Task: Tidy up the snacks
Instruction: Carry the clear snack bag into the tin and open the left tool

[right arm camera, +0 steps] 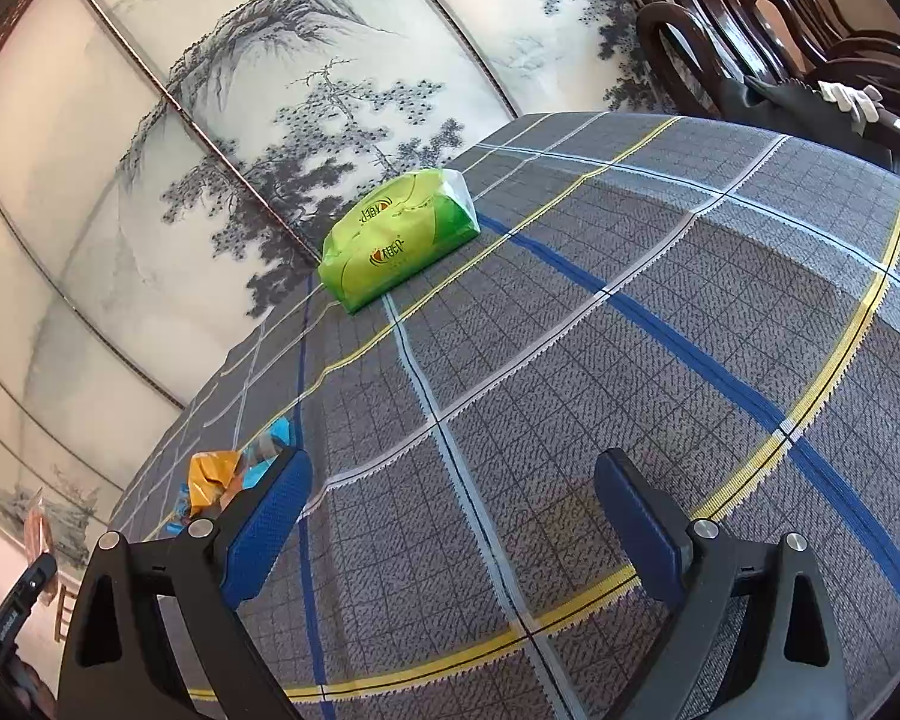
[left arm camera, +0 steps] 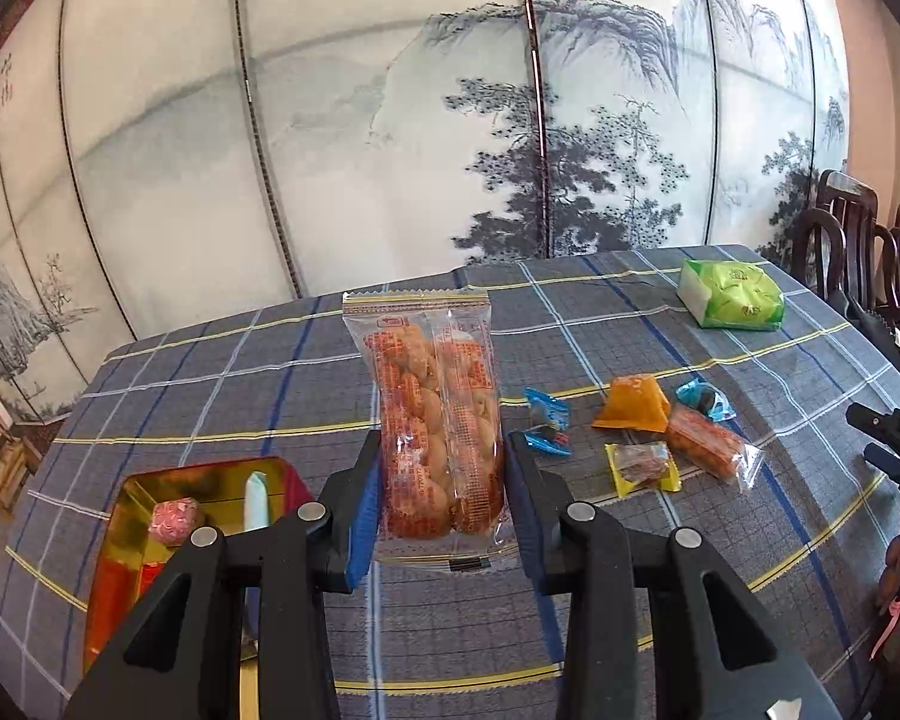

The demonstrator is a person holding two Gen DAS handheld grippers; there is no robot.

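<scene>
The left gripper (left arm camera: pixel 444 480) has the long clear packet of fried snacks (left arm camera: pixel 435 420) standing upright between its pads, lifted clear of the checked tablecloth (left arm camera: pixel 630 330). The risk here is plain: the grip sits low on the packet, near its bottom end, so most of the length stands free above the jaws. It could tip or swing on the way across, and slick wrapping could slide out if the squeeze eases. Too hard a squeeze could crush the brittle pieces inside.

The gold tin (left arm camera: pixel 210 480) waits low on the left, already holding a pink wrapped sweet (left arm camera: pixel 174 519) and a pale stick-shaped packet (left arm camera: pixel 257 501). Room looks tight for something this long, so the packet may catch on the rim or land on the sweet.

Jaws narrow, both blue pads pressing the packet's sides. Still loose on the cloth to the right: an orange packet (left arm camera: pixel 633 405), blue-wrapped candies (left arm camera: pixel 546 420), a yellow-wrapped piece (left arm camera: pixel 642 468) and a second fried-snack packet (left arm camera: pixel 711 444). A green tissue pack (left arm camera: pixel 732 294) sits well apart, at the far side.

The right gripper (right arm camera: pixel 453 516) hangs over bare cloth, jaws wide, touching nothing.
</scene>
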